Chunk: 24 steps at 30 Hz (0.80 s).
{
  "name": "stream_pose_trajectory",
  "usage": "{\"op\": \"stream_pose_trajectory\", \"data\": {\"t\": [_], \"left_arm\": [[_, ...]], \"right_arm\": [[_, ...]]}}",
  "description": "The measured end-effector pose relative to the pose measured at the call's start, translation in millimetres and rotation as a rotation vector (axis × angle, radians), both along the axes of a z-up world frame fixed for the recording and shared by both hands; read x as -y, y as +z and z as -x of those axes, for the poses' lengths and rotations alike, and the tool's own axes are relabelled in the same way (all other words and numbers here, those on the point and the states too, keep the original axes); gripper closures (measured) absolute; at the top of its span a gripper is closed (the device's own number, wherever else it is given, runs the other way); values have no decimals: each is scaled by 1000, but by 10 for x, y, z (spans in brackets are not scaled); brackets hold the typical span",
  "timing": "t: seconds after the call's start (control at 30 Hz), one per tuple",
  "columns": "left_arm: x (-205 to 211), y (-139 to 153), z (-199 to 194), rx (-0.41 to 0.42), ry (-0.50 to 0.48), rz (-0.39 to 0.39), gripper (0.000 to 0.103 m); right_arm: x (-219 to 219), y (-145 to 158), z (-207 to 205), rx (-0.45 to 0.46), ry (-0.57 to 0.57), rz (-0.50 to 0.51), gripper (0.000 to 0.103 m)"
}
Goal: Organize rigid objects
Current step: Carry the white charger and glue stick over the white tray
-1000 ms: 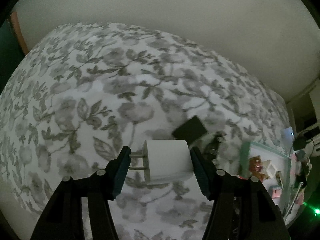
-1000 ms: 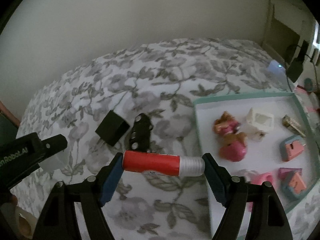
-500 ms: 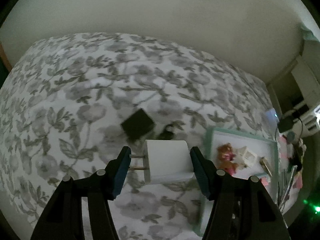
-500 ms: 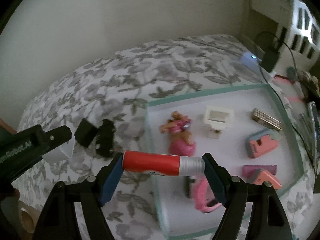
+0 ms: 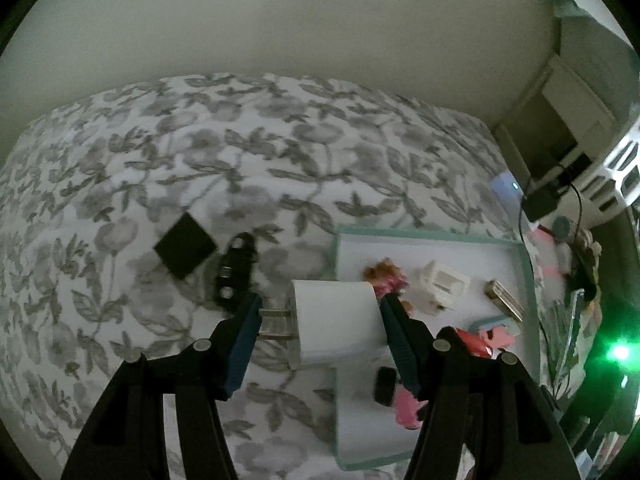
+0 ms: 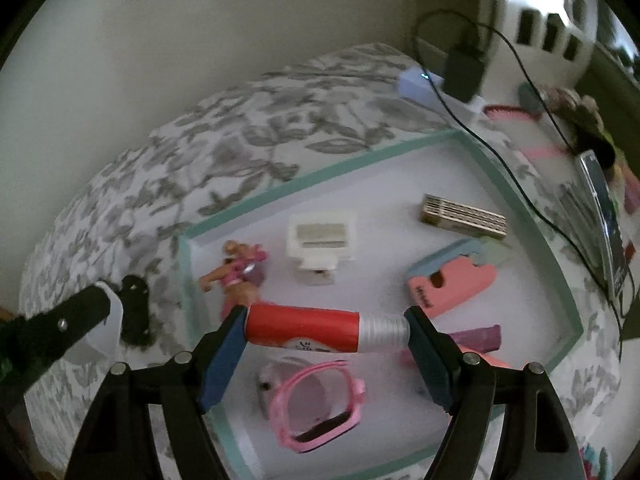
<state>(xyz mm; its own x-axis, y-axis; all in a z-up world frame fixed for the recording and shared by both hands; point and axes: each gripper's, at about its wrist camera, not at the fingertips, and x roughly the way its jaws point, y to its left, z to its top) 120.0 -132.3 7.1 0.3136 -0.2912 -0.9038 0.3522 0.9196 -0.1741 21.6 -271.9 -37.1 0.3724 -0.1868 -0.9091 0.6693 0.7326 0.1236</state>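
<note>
The left gripper (image 5: 320, 320) was clamped on a white plug adapter (image 5: 334, 322), one pad against its metal prongs and the other against its rounded back, held above the near-left edge of a teal-rimmed tray (image 5: 432, 233) that sat on a grey floral bedspread (image 5: 240, 152). The right gripper (image 6: 326, 330) was clamped end to end on a red tube with a ribbed silver cap (image 6: 320, 328), held over the tray's white floor. Both views were dim and smeared, so small details were hard to read. On the bedspread left of the tray lay a black square block (image 5: 186, 245) and, just beside it, a dark toy car (image 5: 235, 270); in the right view the left gripper's finger and the adapter hid part of the car. Inside the tray were a small doll in pink (image 6: 240, 270), a white toy chair (image 6: 322, 246), a brown ribbed bar (image 6: 464, 216), a pink and blue foam piece (image 6: 452, 278) and a pink frame (image 6: 316, 408), with a purple piece (image 6: 478, 338) cut off behind the right finger. The print on the tube was too blurred to read. Beyond the tray, a black charger (image 6: 464, 70), its cable and a cluttered corner were only partly legible.
</note>
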Motion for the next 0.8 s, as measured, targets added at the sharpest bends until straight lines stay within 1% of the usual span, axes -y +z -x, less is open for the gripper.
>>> {"op": "stream_pose_trajectory", "data": {"t": [0.33,0.47,0.67,0.8], "left_arm": [[481,-83,224,-21,-112,-14,40],[645,-121,313,-40,-154,-7,40],[789,-200,390,-75,-181,0,40],[834,-231,410,-81,-189,0,40]], "right_arm": [[481,-145,239,-13,-138,-67,23],[633,-156,326,-17,-179,-70,23],[806,-213,427,-35,-223,-79,23],[850,-248,454,-47,-231,-79,23]]}}
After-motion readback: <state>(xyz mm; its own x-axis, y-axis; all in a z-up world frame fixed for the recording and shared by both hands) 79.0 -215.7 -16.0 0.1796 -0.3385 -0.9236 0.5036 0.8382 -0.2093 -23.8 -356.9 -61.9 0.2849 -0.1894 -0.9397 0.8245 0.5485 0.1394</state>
